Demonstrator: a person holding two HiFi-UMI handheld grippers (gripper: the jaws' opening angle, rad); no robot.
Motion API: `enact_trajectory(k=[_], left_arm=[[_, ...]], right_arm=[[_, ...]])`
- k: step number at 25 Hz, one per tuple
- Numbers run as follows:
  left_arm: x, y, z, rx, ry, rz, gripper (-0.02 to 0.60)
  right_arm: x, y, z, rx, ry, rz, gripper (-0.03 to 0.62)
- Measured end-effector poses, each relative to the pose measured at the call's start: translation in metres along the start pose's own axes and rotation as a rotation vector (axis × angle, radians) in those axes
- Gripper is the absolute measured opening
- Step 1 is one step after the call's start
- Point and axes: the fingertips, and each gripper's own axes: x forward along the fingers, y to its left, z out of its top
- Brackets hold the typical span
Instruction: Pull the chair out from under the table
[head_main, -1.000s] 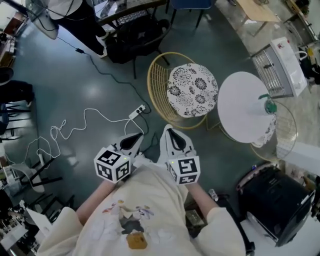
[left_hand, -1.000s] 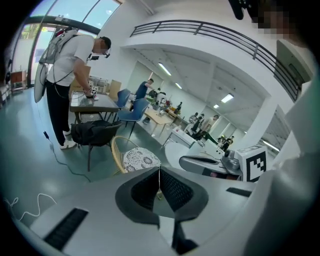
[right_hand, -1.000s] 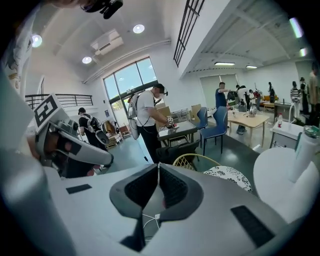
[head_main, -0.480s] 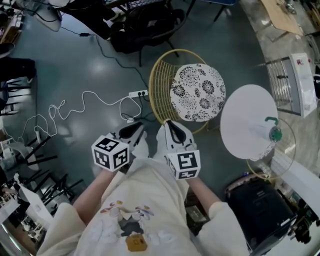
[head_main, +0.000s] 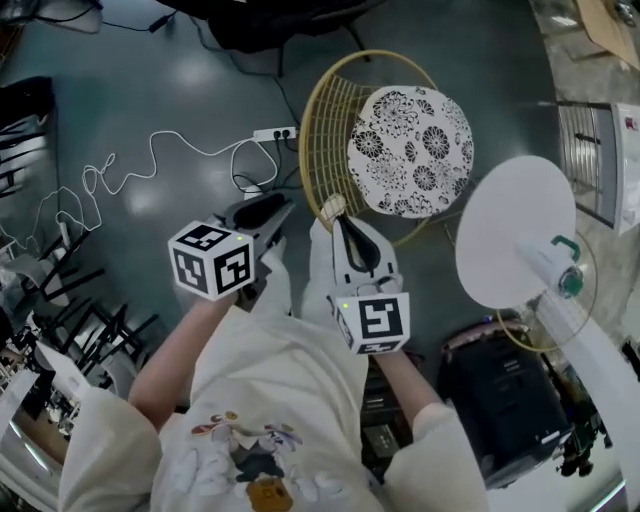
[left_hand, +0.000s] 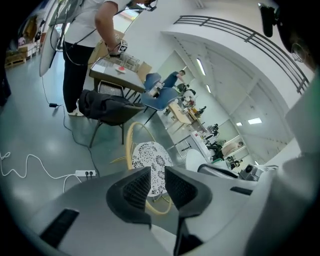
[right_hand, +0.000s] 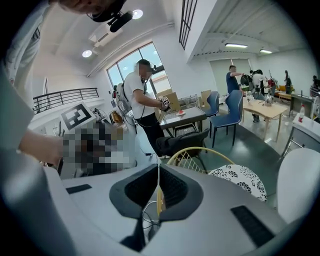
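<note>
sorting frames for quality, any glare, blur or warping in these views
Head view: sharp, with soft light patches glaring on the floor left of the chair. Left gripper view: heavy fisheye bending, black corners. Right gripper view: same fisheye, bright ceiling lights, a mosaic patch at left.

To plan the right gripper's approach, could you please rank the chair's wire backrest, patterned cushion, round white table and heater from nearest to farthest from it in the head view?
From the right gripper:
1. wire backrest, right at its tip.
2. patterned cushion, ahead and rightward.
3. round white table, off to the right.
4. heater, at the right edge.
</note>
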Motion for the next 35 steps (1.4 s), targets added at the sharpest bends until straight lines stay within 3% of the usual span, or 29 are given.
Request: enact_trajectory(k=[5, 12, 17, 21, 27, 29, 31, 35], left_arm=[[0.032, 0.025, 0.006, -0.024, 0.026, -0.001, 0.094], [0.062, 0.050, 0.003, -0.042, 0.073, -0.001, 0.125], [0.089, 0.070, 0.005, -0.104, 0.087, -0.029, 0.126], [0.102, 0.082, -0.004, -0.105, 0.124, -0.033, 0.126], [0.118, 0.088, -0.014, -0.104, 0.139, -0.063, 0.124], [0.121, 0.085, -0.011, -0.114, 0.134, -0.074, 0.124], [0.124, 0.086, -0.010, -0.149, 0.129, -0.080, 0.107], [0.128, 0.085, -0.006, -0.270, 0.097, -0.122, 0.069]], right_arm=[[0.019, -0.006, -0.023, 0.008, 0.044, -0.001, 0.014], [0.042, -0.009, -0.024, 0.030, 0.033, -0.029, 0.014], [0.059, -0.016, -0.033, 0.066, 0.046, -0.042, 0.014], [0.072, -0.019, -0.046, 0.061, 0.062, -0.049, 0.015], [0.090, -0.010, -0.083, 0.033, 0.167, 0.034, 0.020], [0.095, -0.004, -0.098, 0.008, 0.221, 0.058, 0.064], [0.103, 0.003, -0.113, -0.001, 0.257, 0.083, 0.114], [0.113, 0.007, -0.131, 0.023, 0.294, 0.084, 0.114]])
